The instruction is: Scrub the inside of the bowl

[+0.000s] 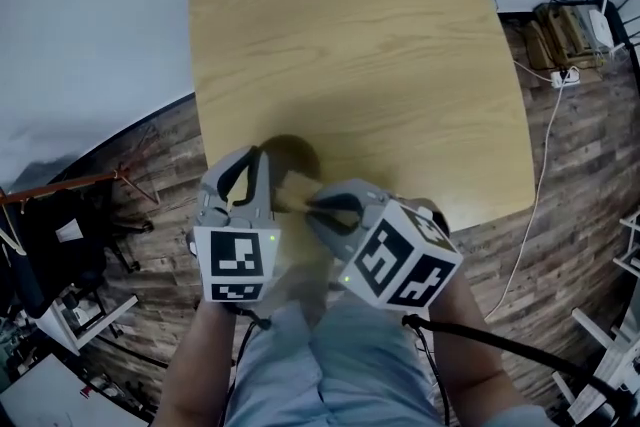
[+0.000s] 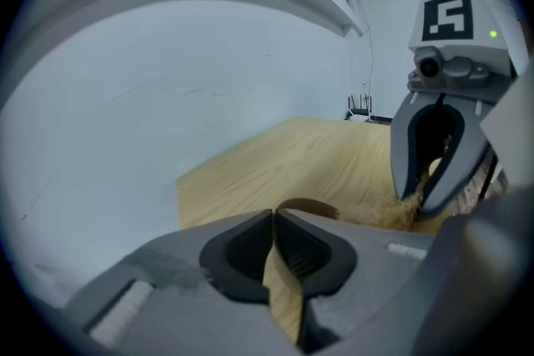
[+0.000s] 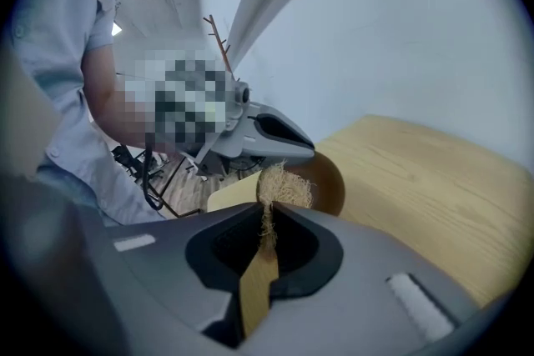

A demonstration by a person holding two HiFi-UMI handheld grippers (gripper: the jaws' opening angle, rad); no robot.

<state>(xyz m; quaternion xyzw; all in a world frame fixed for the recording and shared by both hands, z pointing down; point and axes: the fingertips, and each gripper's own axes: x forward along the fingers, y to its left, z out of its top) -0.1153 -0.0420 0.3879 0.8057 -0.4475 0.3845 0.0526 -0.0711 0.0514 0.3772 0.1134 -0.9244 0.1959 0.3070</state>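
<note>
A brown wooden bowl point(image 1: 293, 155) sits near the front edge of the light wooden table point(image 1: 380, 45). My left gripper point(image 1: 258, 155) is shut on the bowl's rim. In the left gripper view the thin wall of the bowl point(image 2: 304, 208) stands between the pads of the left gripper point(image 2: 274, 217). My right gripper point(image 1: 316, 203) is shut on a tan fibrous scrubber point(image 3: 284, 183), whose tuft is held at the bowl's point(image 3: 332, 179) opening. The left gripper view shows the scrubber point(image 2: 390, 214) hanging from the right gripper's fingers point(image 2: 407, 167) just beside the bowl. How far inside it reaches is hidden.
The rest of the tabletop is bare wood. A white wall runs behind it. On the plank floor to the right lie a power strip with a white cable point(image 1: 562, 75) and a brown case point(image 1: 565, 27). Dark stands and clutter point(image 1: 70, 235) sit at the left.
</note>
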